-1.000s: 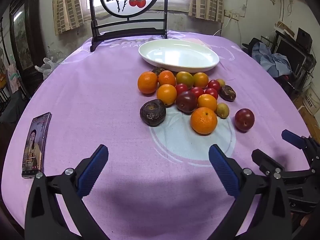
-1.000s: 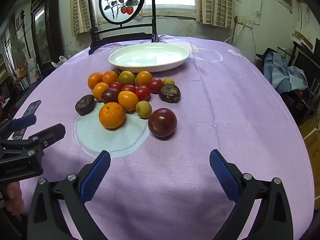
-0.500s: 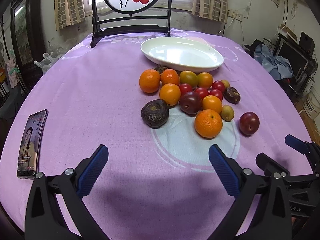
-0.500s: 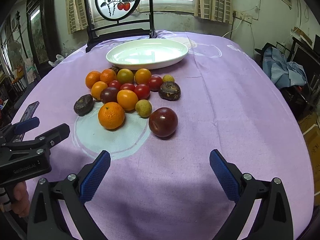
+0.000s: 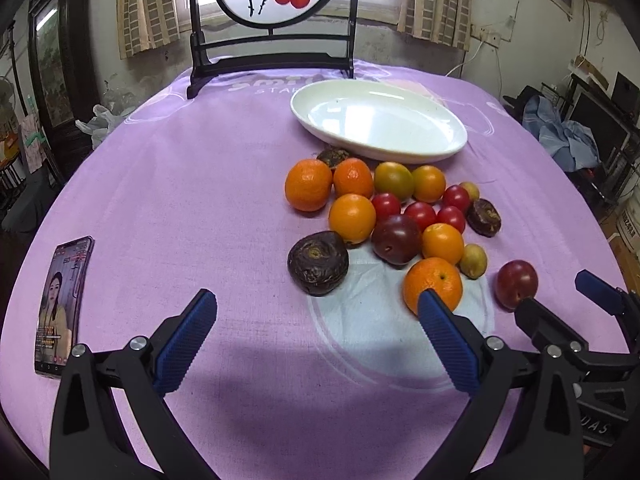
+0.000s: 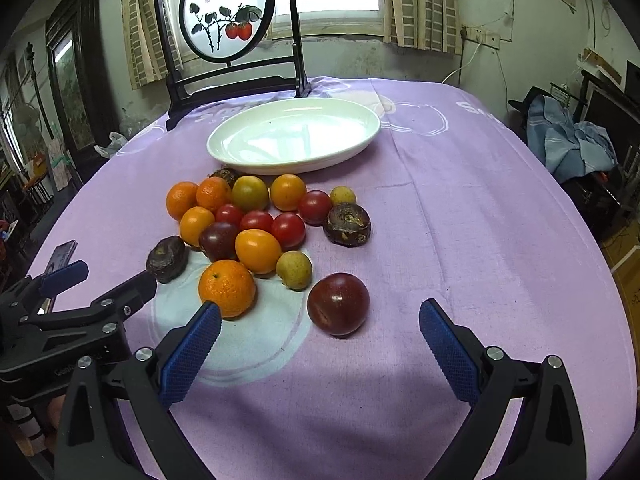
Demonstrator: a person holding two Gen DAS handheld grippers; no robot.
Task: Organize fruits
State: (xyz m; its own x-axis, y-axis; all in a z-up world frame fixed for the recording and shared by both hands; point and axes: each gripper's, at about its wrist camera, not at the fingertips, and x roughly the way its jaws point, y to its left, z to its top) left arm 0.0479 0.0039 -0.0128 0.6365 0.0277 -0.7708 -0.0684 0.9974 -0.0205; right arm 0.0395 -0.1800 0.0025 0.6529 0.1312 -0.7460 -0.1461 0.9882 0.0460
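While we hold left gripper and right gripper fingers spread wide, empty; fruits clustered on worktop before empty plate; risk: round plum rolls if nudged; neighbours scatter.

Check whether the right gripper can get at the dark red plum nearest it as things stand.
Probably yes: the right gripper is open, the plum lies straight ahead between its fingers, apart from the other fruit, with only bare tablecloth before it.
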